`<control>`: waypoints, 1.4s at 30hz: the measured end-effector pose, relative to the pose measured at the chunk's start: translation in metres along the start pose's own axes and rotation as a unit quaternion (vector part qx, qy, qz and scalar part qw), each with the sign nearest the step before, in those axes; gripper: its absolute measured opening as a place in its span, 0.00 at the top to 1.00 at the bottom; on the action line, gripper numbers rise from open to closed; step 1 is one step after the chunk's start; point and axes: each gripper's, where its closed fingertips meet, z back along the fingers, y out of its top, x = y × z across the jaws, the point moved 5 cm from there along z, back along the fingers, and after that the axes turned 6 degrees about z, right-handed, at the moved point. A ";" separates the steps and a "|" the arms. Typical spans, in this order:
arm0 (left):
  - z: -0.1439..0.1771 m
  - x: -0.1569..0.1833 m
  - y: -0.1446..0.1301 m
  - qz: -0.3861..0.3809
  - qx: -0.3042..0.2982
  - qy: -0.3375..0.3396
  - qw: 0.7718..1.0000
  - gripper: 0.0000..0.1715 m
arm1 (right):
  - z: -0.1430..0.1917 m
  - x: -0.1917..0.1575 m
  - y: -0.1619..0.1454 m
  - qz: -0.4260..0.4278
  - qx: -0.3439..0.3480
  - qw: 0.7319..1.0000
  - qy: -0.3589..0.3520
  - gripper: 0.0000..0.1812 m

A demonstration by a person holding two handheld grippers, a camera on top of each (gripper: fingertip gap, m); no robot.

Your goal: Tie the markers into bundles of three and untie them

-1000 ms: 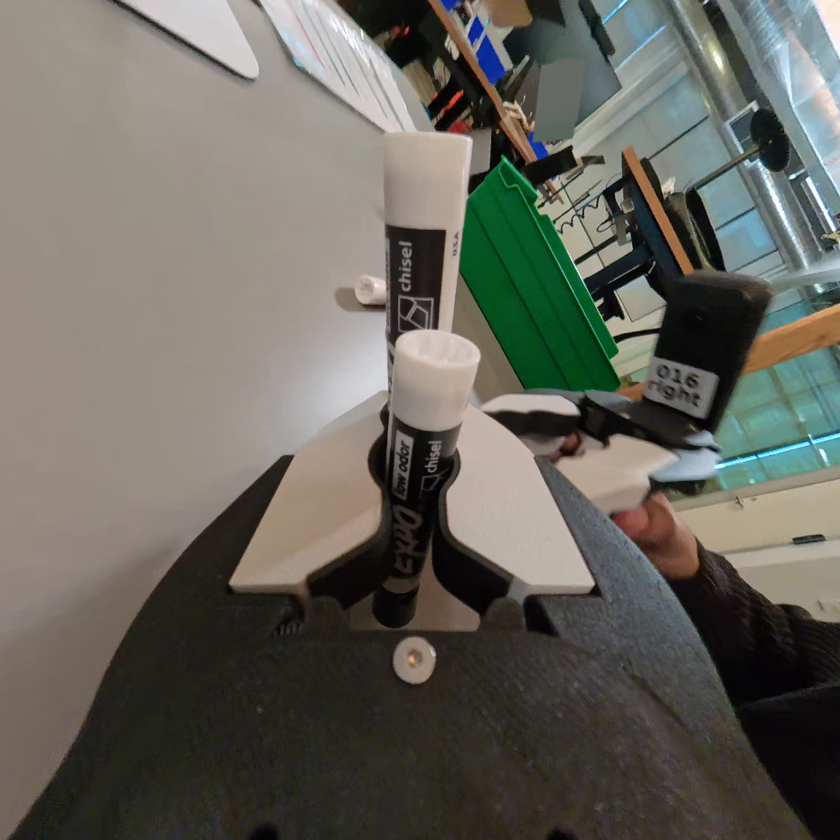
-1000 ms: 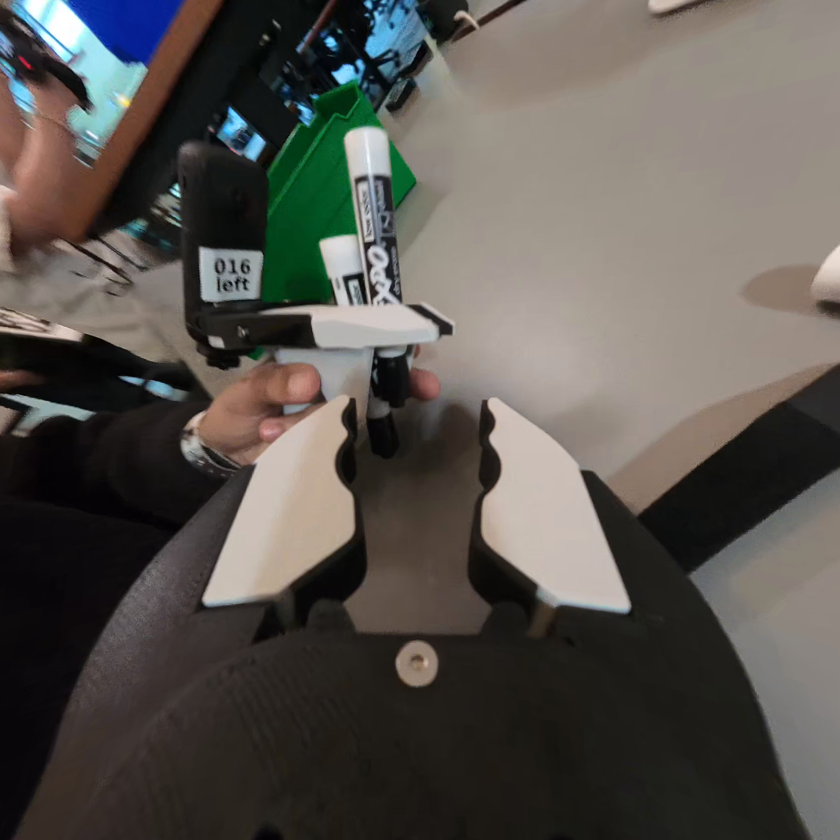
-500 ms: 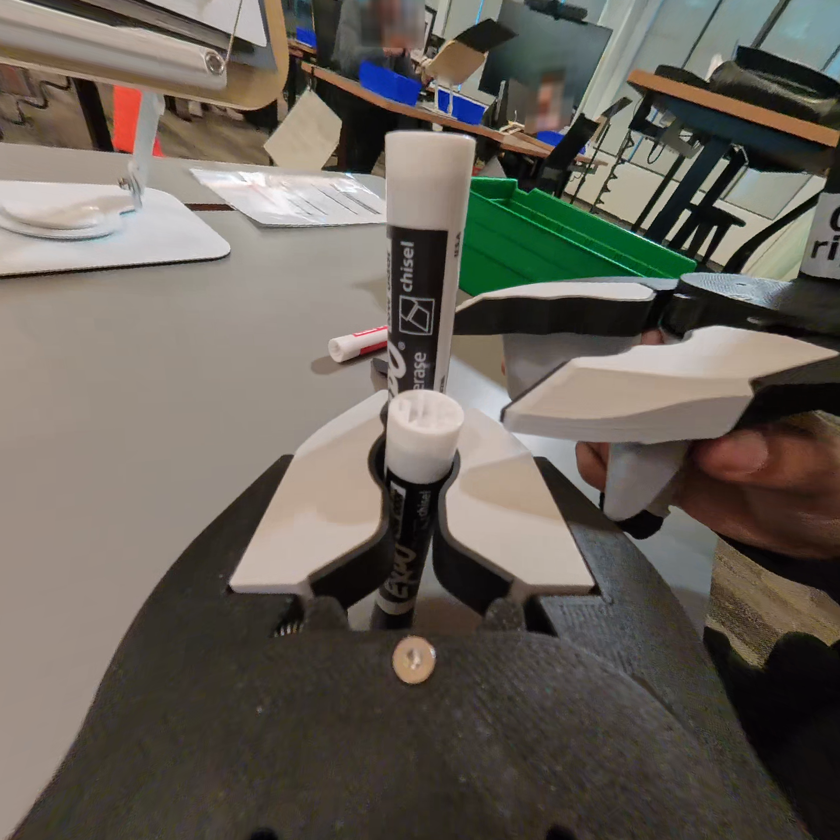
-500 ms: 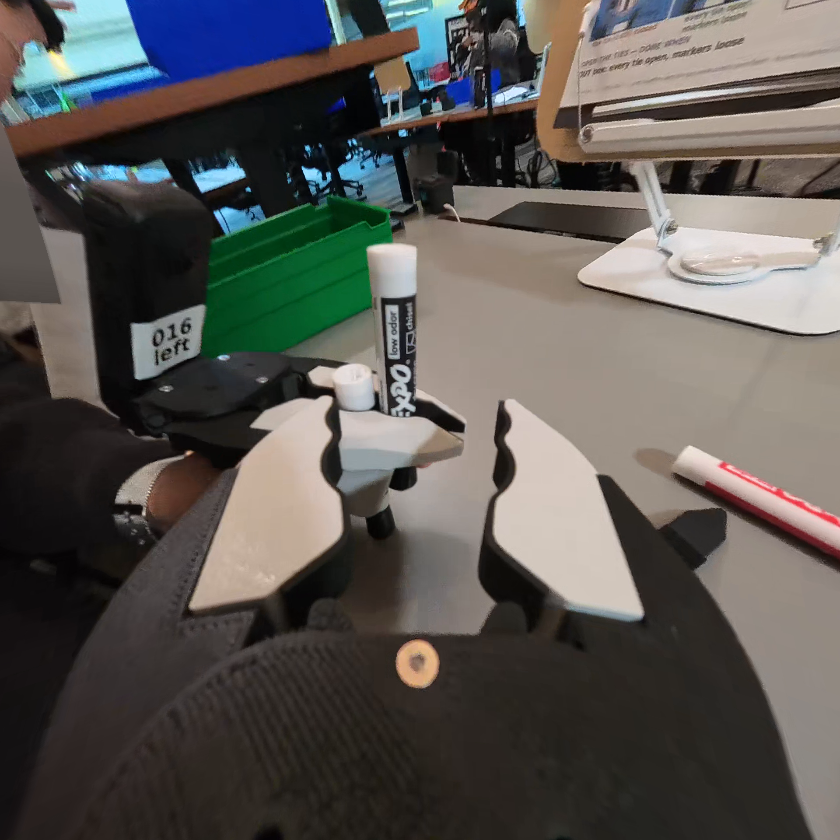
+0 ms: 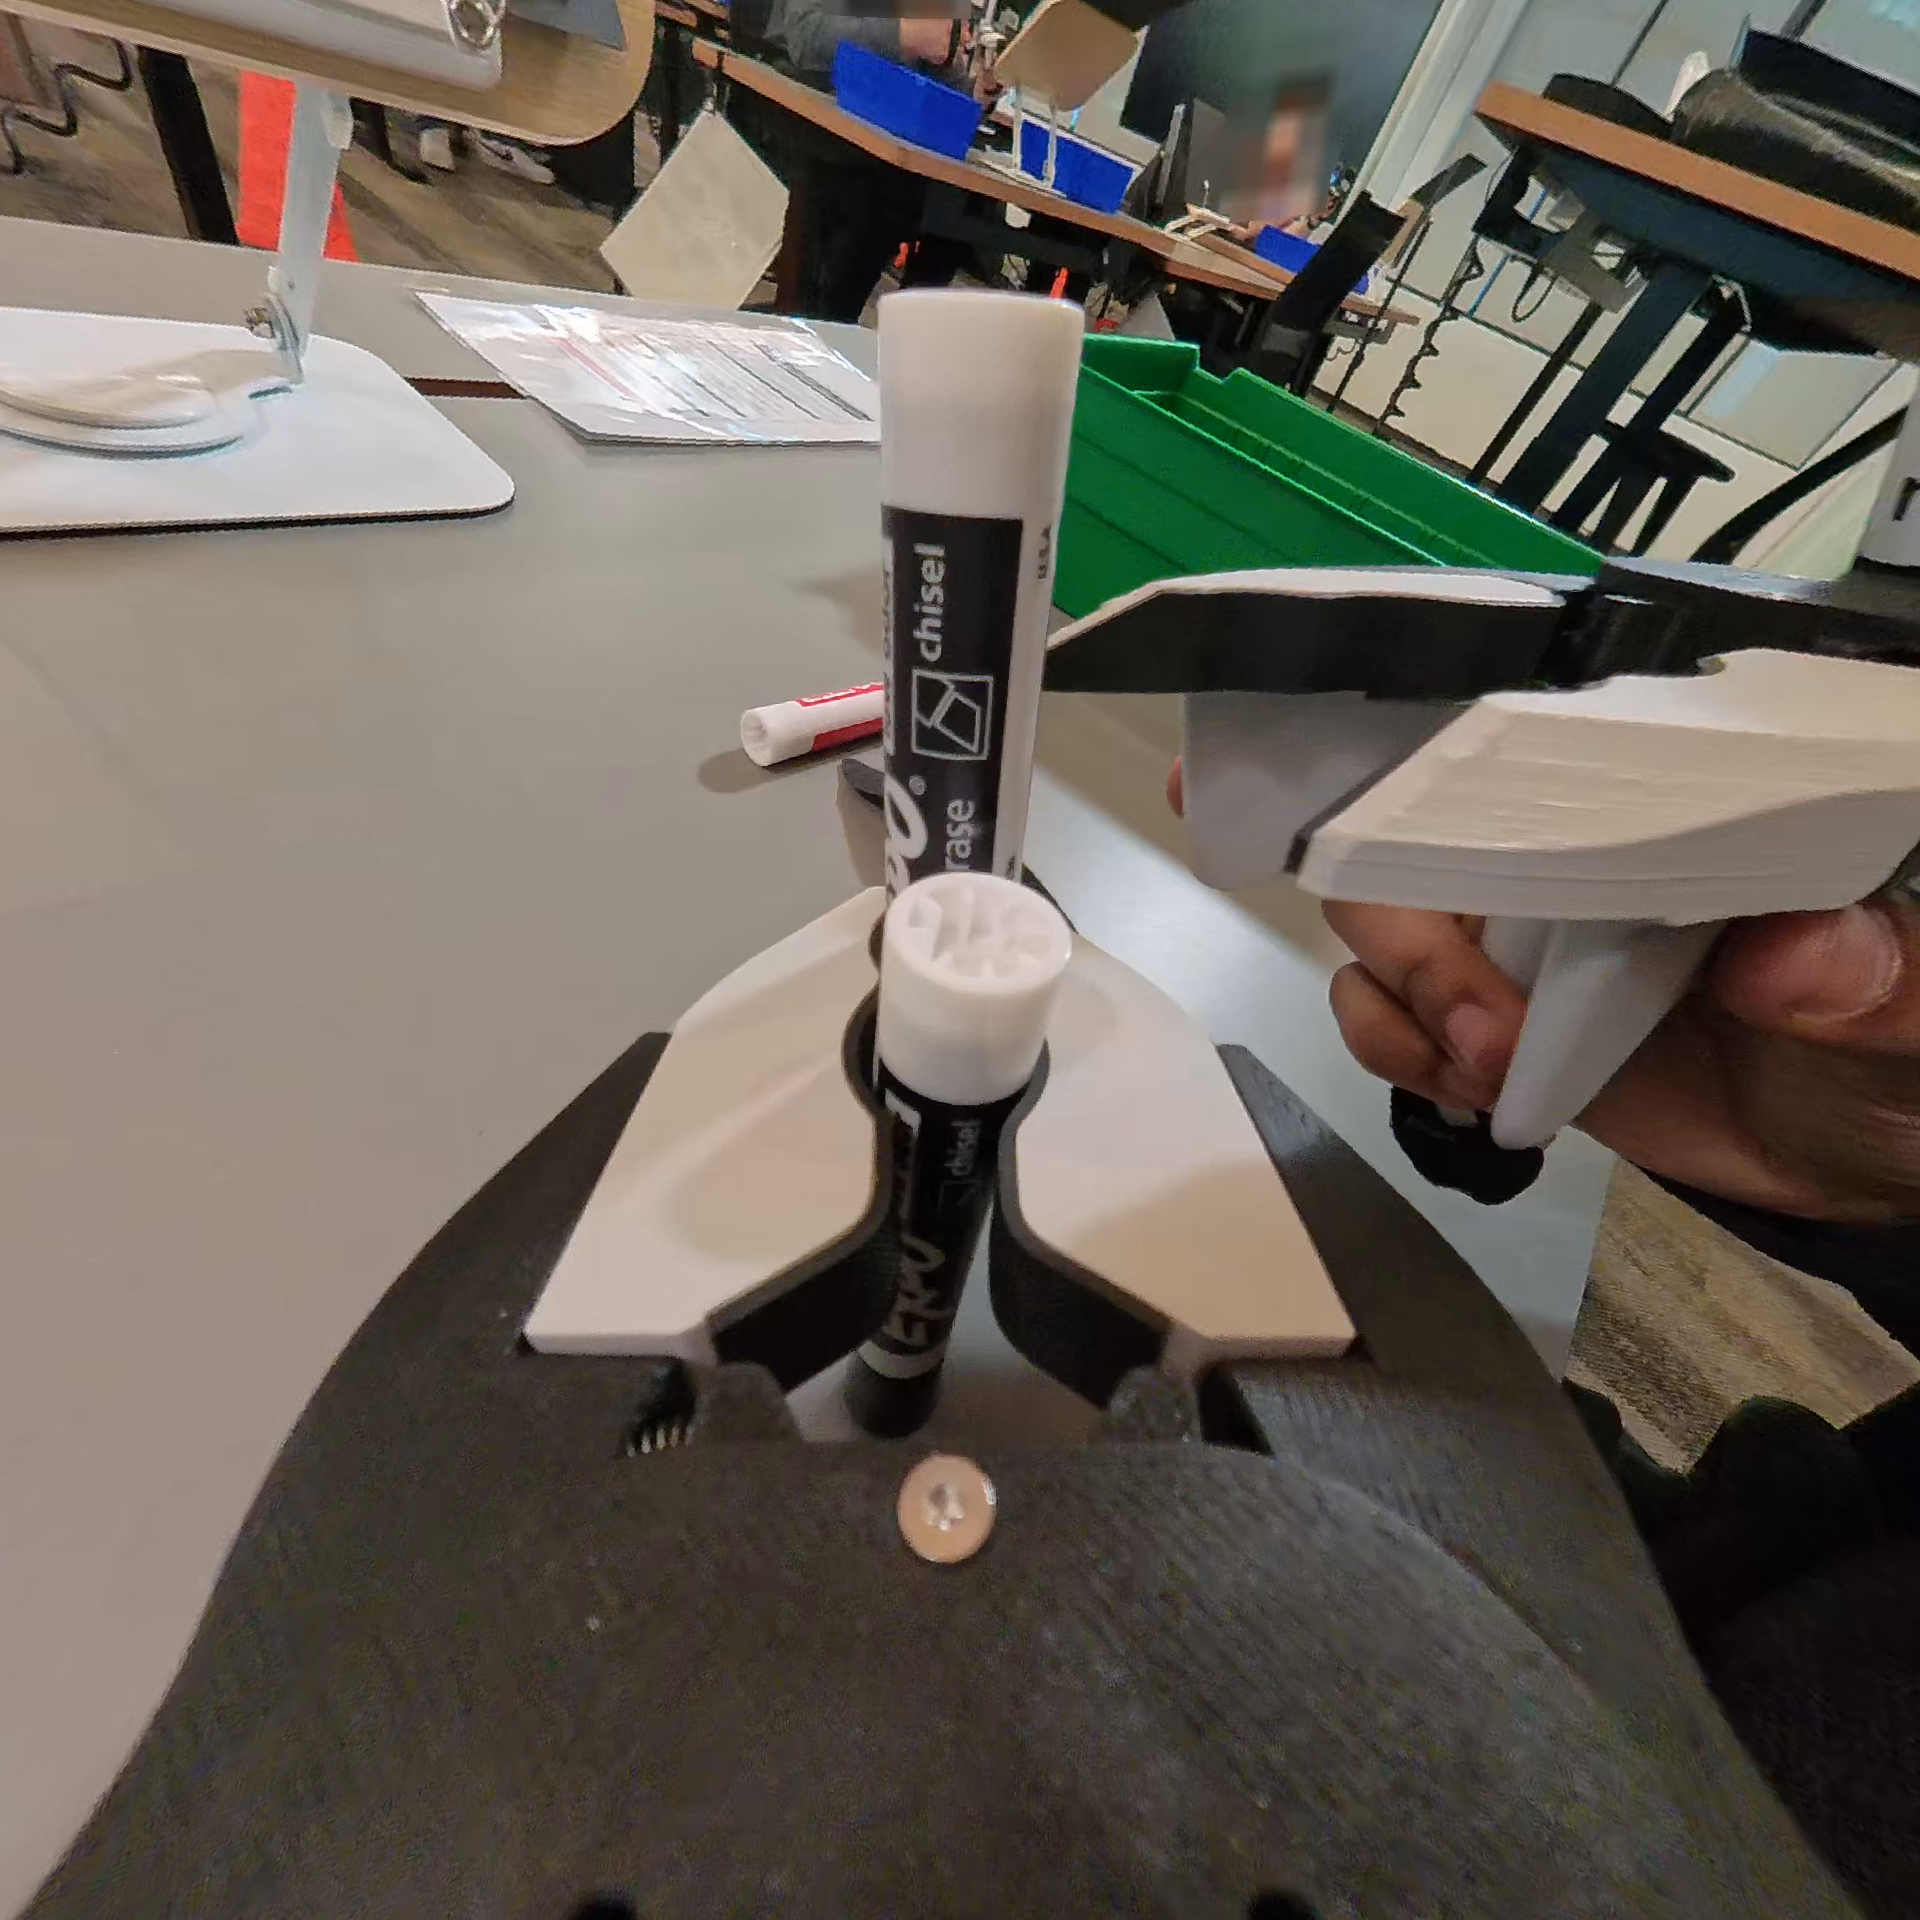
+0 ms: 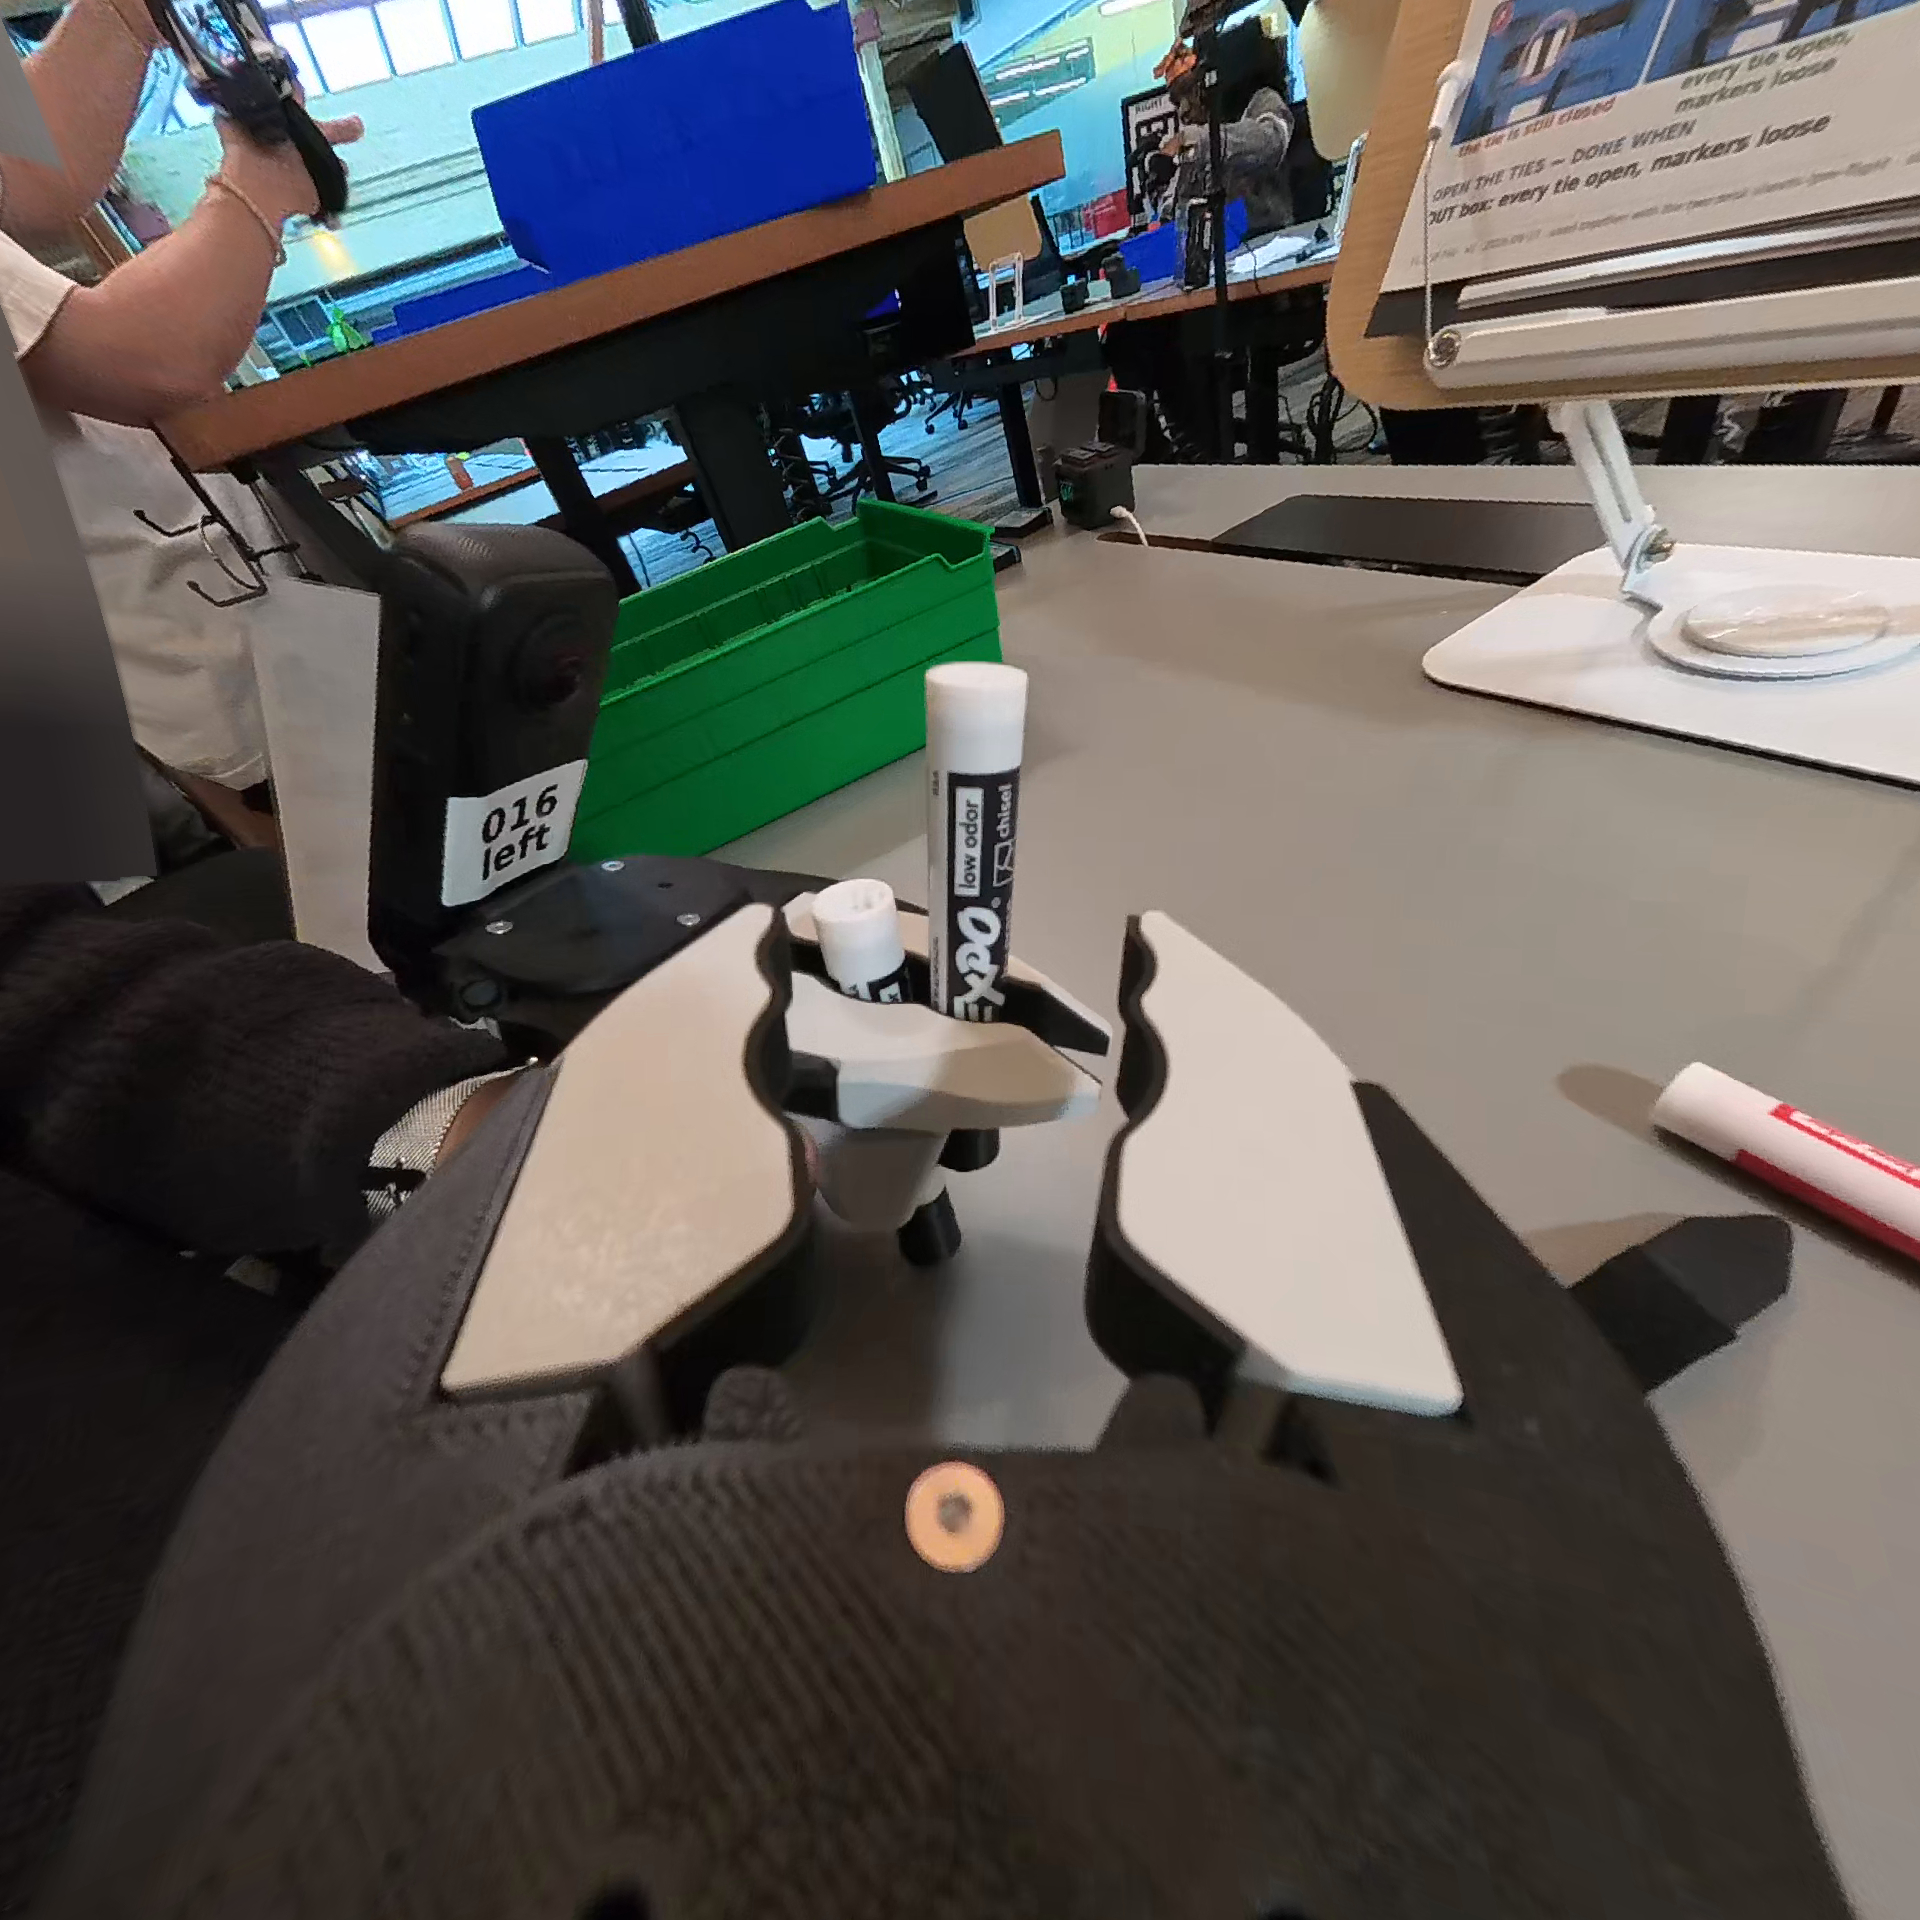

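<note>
Grey tabletop (image 5: 312, 779) in the foreground, smooth and matt. At its far edge a green plastic bin (image 6: 790, 675), and a white flat-footed stand (image 6: 1704, 655) carrying a wooden board with printed sheets. Beside that stand's base, a laminated sheet (image 5: 665, 374) lying flat. Beyond, an open workroom: wood-topped desks on black legs (image 6: 644, 312), one bearing a large blue box (image 6: 675, 156), and smaller blue bins (image 5: 904, 88) on another. Black office chairs farther back, on patterned carpet. Large windows behind, bright with daylight. People at the far desks, blurred.
</note>
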 end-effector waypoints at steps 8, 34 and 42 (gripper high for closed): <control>0.001 0.005 0.000 -0.014 0.001 -0.012 1.000 0.91 | -0.004 -0.001 -0.004 -0.009 -0.008 1.000 0.009 0.66; 0.008 0.015 -0.005 -0.075 -0.006 -0.002 0.997 0.87 | -0.007 -0.010 -0.007 -0.015 -0.003 1.000 0.025 0.65; 0.013 0.014 -0.007 -0.078 -0.008 0.017 0.997 0.87 | -0.010 -0.019 -0.012 -0.020 -0.001 0.999 0.039 0.67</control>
